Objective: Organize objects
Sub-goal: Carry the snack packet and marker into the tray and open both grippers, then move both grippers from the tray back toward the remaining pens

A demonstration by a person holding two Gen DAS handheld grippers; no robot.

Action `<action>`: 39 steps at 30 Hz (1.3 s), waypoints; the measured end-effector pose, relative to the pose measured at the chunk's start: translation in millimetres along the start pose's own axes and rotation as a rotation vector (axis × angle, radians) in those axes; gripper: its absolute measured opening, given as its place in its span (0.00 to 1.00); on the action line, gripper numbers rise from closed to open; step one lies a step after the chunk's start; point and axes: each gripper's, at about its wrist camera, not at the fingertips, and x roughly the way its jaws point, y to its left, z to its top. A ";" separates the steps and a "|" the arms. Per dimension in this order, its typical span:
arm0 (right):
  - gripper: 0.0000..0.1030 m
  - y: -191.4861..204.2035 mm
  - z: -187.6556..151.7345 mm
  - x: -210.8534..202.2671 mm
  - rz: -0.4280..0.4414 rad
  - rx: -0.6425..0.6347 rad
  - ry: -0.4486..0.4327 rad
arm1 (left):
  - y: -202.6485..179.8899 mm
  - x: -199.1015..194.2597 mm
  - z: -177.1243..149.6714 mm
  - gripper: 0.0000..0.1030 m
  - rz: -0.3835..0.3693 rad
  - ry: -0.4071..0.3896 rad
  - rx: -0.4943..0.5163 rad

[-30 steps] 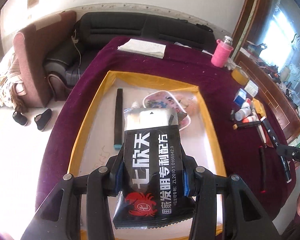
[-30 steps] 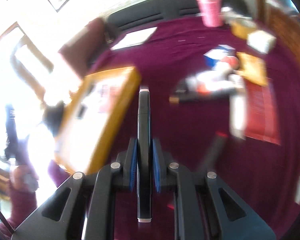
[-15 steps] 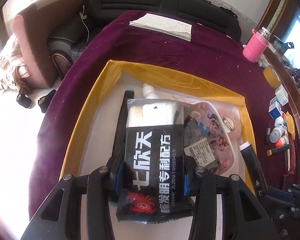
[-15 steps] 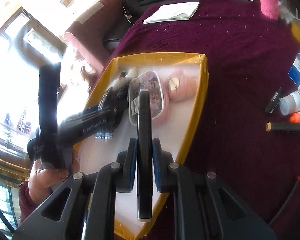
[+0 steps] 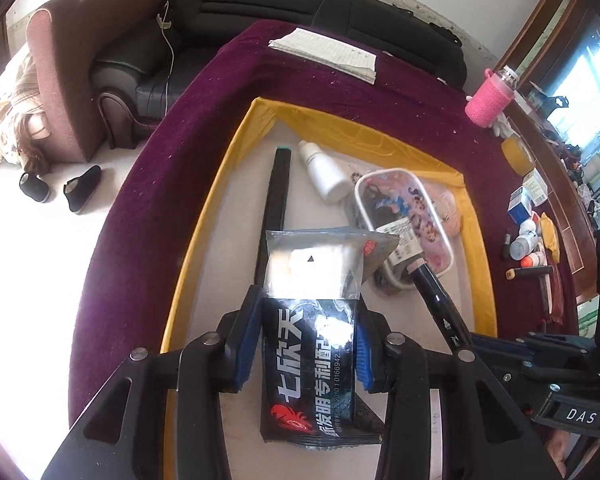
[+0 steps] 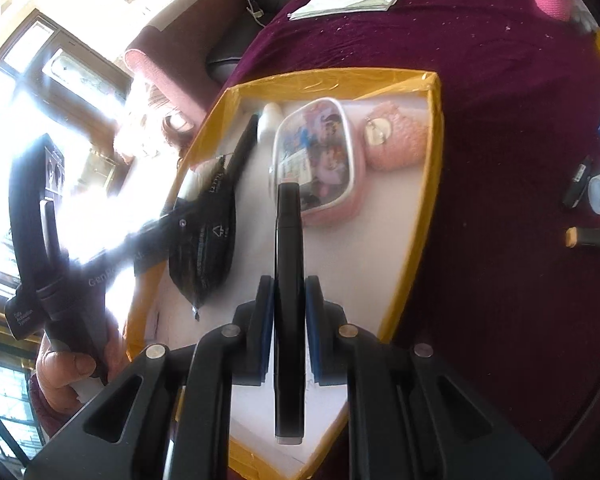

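My left gripper [image 5: 304,344] holds a black and silver snack packet [image 5: 310,272] low over the white, yellow-rimmed tray [image 5: 204,216]. Its jaws are closing and the blue pads press the packet's sides. My right gripper [image 6: 288,312] is shut on a black marker pen [image 6: 288,280] over the tray's near right part. The pen's tip reaches the cartoon pencil case [image 6: 320,160]. From the left wrist, the pen [image 5: 436,300] slants in from the right. In the tray lie a long black stick [image 5: 278,200], a white bottle [image 5: 324,176] and a pink knitted pouch [image 6: 396,140].
The tray sits on a purple tablecloth [image 5: 220,92]. Papers [image 5: 328,54] lie at the far edge and a pink-sleeved bottle [image 5: 490,102] stands at the far right. Small bottles, boxes and pens [image 5: 528,236] crowd the right side. A dark sofa [image 5: 260,8] is behind. A hand [image 6: 68,368] grips the left handle.
The left gripper has come forward and lower over the tray with the packet. The right gripper swung the pen from the cluttered right side over the tray, up to the pencil case.
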 end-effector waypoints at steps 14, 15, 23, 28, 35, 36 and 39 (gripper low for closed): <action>0.13 19.3 27.3 56.4 0.000 0.018 -0.004 | -0.5 20.0 17.5 0.43 0.122 0.002 -0.024; 0.14 18.7 28.6 56.6 -0.001 0.019 -0.010 | 3.0 16.4 16.9 0.50 0.096 -0.005 -0.042; 0.20 22.3 23.6 34.3 0.039 0.001 -0.065 | -3.6 -25.8 11.9 0.63 -0.011 -0.143 -0.058; 0.21 23.3 -1.7 -35.8 -0.097 -0.129 -0.225 | -44.3 -74.9 3.1 0.66 0.070 -0.347 0.063; 1.00 -46.1 -59.3 -159.1 -0.420 -0.109 -0.671 | -132.0 -95.1 -7.2 0.89 0.041 -0.418 0.264; 1.00 -68.2 -62.7 -170.8 -0.446 -0.058 -0.651 | -144.3 -89.4 -6.6 0.89 0.013 -0.389 0.275; 1.00 -147.5 -77.0 -195.9 -0.384 0.136 -0.540 | -177.4 -68.4 -3.5 0.88 -0.054 -0.300 0.287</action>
